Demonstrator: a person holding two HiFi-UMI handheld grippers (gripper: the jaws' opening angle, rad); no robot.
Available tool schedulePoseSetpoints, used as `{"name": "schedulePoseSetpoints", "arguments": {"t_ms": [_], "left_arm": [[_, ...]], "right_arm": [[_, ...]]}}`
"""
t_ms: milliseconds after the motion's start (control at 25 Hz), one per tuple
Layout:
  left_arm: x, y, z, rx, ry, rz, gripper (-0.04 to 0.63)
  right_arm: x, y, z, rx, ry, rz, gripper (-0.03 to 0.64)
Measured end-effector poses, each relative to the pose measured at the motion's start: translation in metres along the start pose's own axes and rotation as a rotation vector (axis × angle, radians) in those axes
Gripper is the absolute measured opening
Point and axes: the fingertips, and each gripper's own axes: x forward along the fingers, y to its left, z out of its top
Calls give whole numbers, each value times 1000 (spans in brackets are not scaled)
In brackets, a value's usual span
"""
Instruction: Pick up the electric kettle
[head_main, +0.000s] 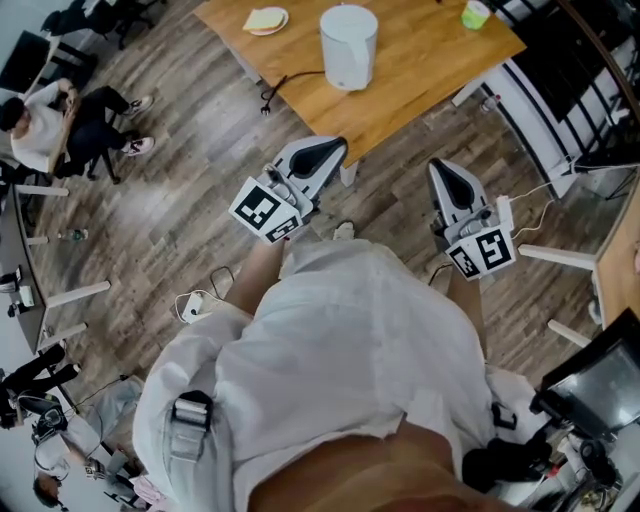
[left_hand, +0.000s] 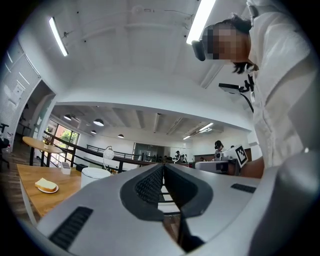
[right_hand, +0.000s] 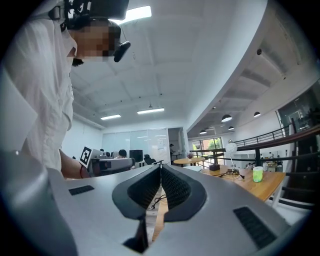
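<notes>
Head view: plain white electric kettle (head_main: 349, 45) on table (head_main: 420, 90)

White electric kettle (head_main: 348, 45), tan wooden table (head_main: 425, 75), green cup (head_main: 476, 14)

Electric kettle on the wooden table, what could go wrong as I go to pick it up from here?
1. The left claw and right claw are both shut and empty; if they reach the electric kettle like that, they would likely shove it.
2. A black cord seems to run from the kettle's foot off the table edge; lifting could snag or drag it.
3. No handle shows from here, so a grip on the smooth white body might slip.
</notes>
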Motion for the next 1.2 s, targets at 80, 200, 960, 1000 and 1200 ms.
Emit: {"name": "schedulePoseSetpoints", "arguments": {"t_ms": [80, 200, 960, 1000, 1200], "left_arm": [[6, 15, -2, -5, 5, -8, 11], [16, 38, -12, -4, 30, -8, 11], [80, 100, -57, -18, 107, 128, 148], [83, 104, -61, -17, 115, 141, 157], [100, 128, -85, -36, 157, 177, 248]], "right_arm": [[10, -7, 1, 11, 0, -10, 14], [22, -17, -5, 15, 18, -21, 14], [63, -102, -11, 22, 90, 64, 14], [65, -106, -12, 24, 95, 73, 14], [75, -119, -19, 33, 118, 103, 14]]}}
